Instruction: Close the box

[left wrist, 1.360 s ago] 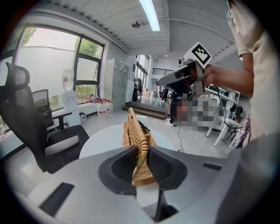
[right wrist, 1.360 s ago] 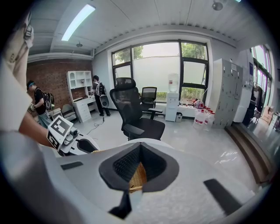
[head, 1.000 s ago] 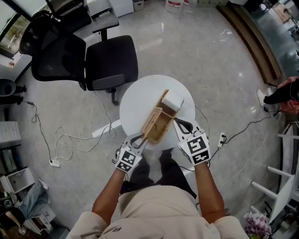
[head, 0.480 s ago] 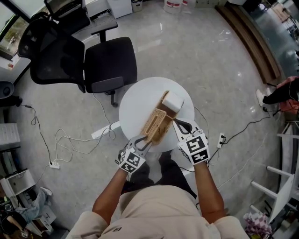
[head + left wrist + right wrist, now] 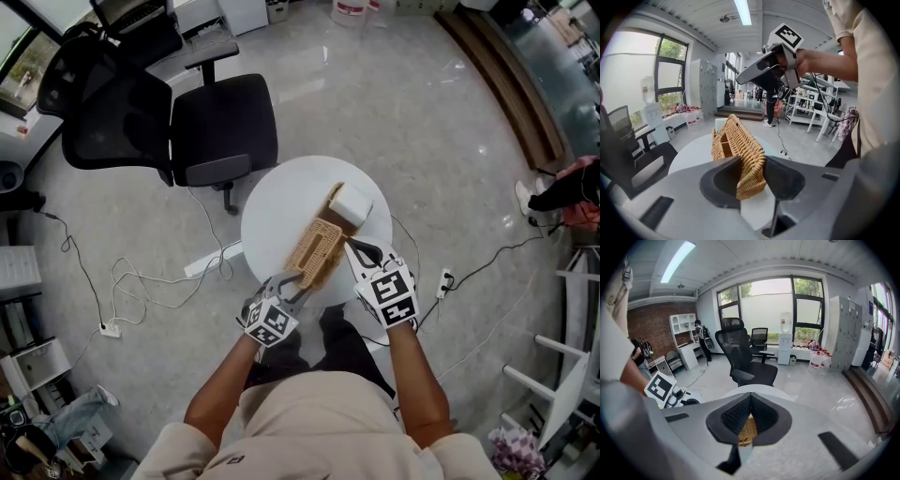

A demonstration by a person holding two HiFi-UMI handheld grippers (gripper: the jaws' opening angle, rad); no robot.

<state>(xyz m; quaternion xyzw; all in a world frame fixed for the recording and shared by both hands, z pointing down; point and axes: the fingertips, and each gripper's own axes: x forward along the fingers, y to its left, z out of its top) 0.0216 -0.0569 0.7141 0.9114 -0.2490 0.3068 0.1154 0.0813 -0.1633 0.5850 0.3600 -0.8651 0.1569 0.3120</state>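
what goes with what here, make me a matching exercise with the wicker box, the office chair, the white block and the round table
Things:
1 wicker box
2 office chair
3 white block
4 round table

Places and colours:
a black, on the floor beyond the table
b at the box's far end
c tan, lying along the tabletop
d white, bearing the box and the block

Pairs: 1-c, 2-a, 3-b, 4-d

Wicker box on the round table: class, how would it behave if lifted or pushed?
The wicker box is loosely woven, so it is probably light and fairly stiff, with slight give. Its rough weave should grip well rather than slip. On the smooth white table it would likely slide if pushed, and its tilted lid may swing.
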